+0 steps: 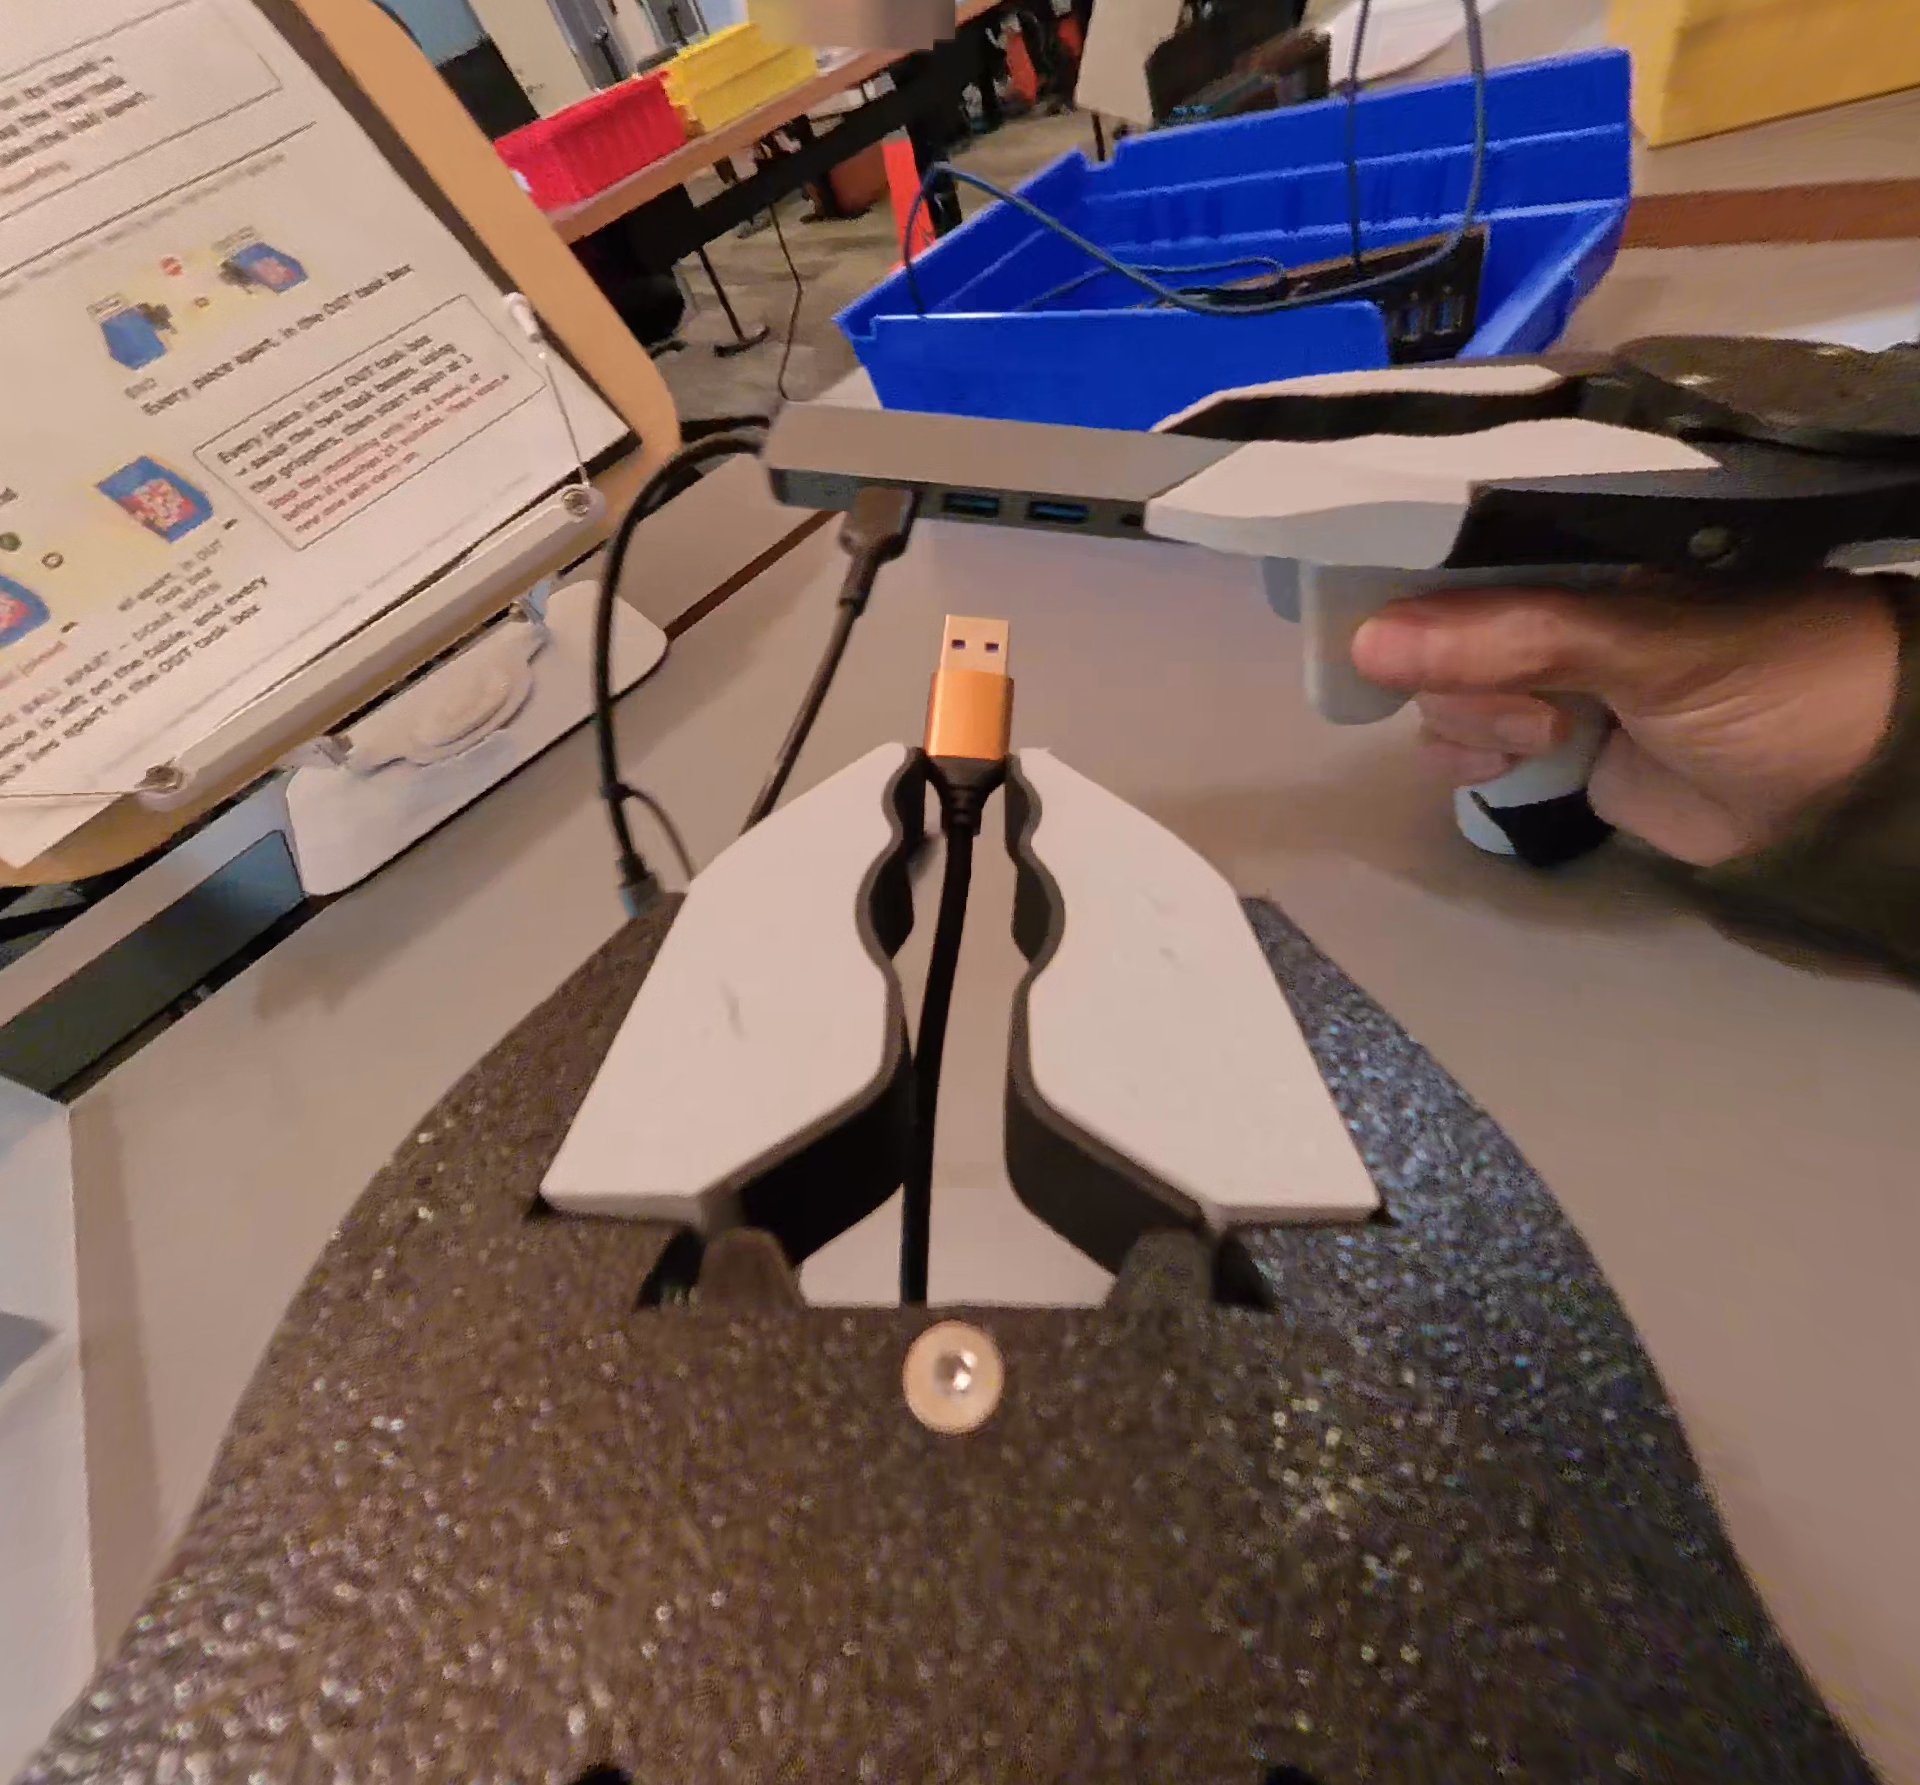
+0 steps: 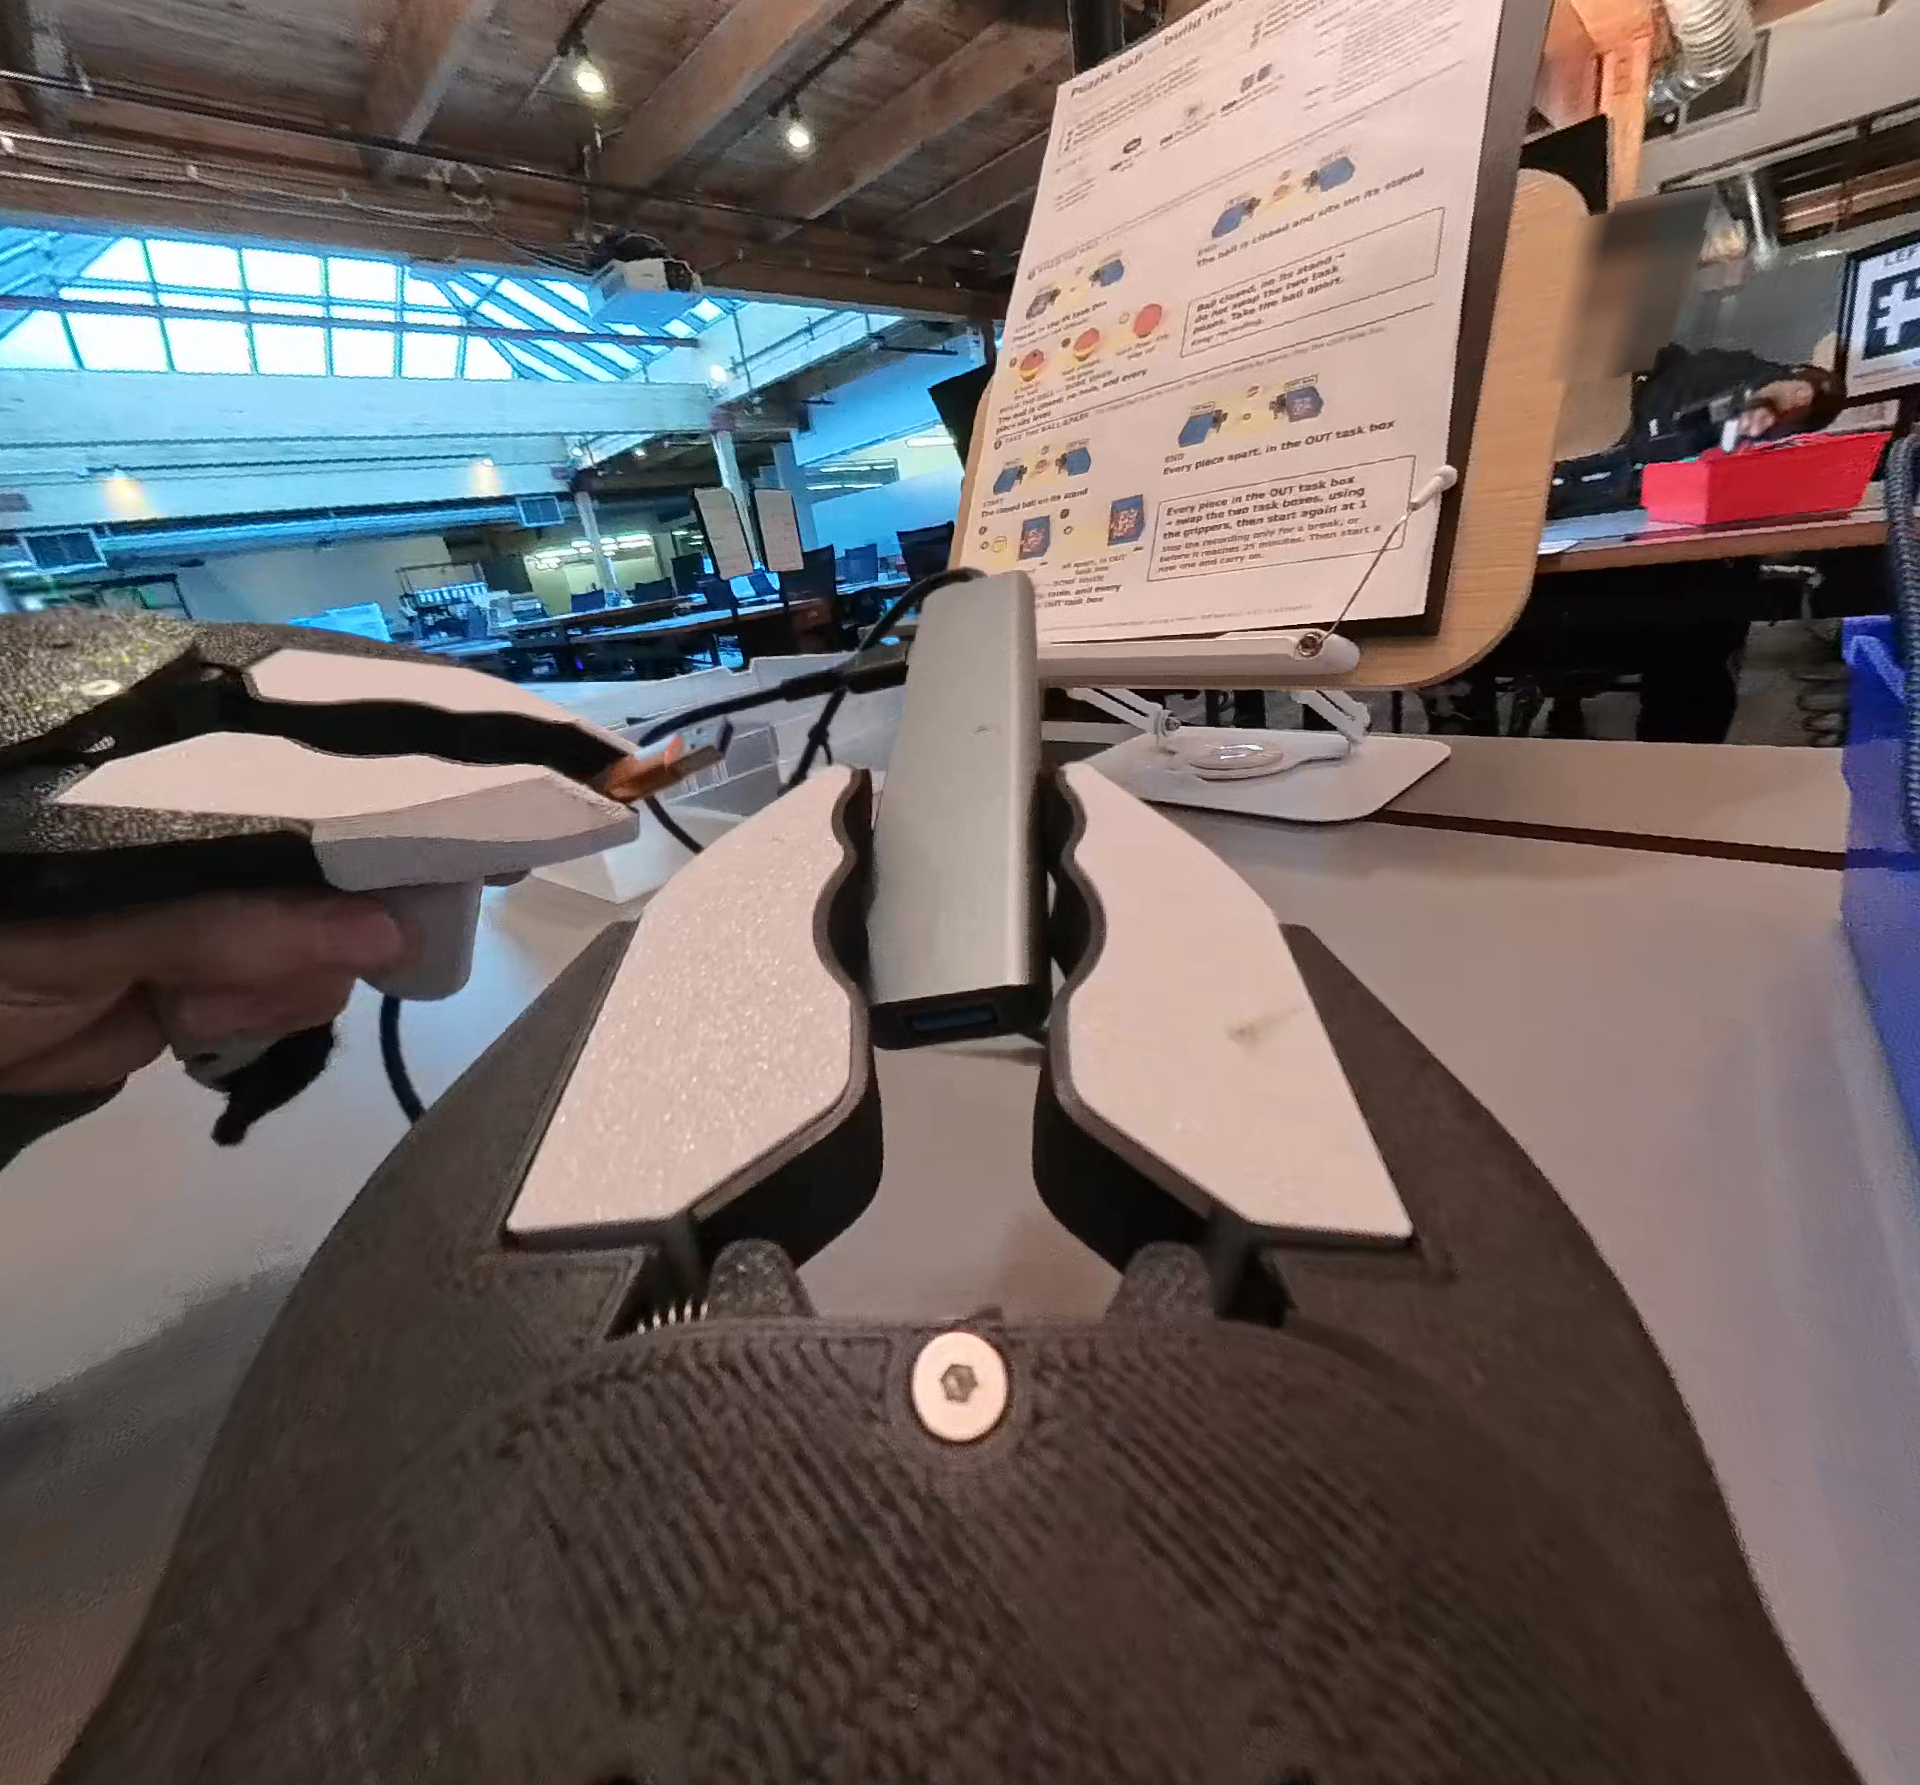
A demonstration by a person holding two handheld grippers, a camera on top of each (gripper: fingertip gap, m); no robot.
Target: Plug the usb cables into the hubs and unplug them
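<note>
My left gripper (image 1: 968, 753) is shut on a black USB cable with an orange plug (image 1: 972, 691); the metal tip points forward, a short way below the hub. My right gripper (image 2: 961, 779) is shut on a grey USB hub (image 2: 961, 800) and holds it above the table. In the left wrist view the hub (image 1: 956, 462) lies sideways, its blue ports (image 1: 1013, 509) facing me, with a black cable plugged (image 1: 878, 530) at its left end. The right gripper (image 1: 1184, 457) comes in from the right. In the right wrist view the left gripper (image 2: 629, 785) shows at the left with the orange plug (image 2: 675, 764).
A blue bin (image 1: 1247, 260) behind the hub holds a second black hub (image 1: 1434, 312) and blue cables. An instruction sheet on a wooden stand (image 1: 260, 364) stands at the left on the grey table (image 1: 1455, 1112). A yellow box (image 1: 1766, 0) is at the far right.
</note>
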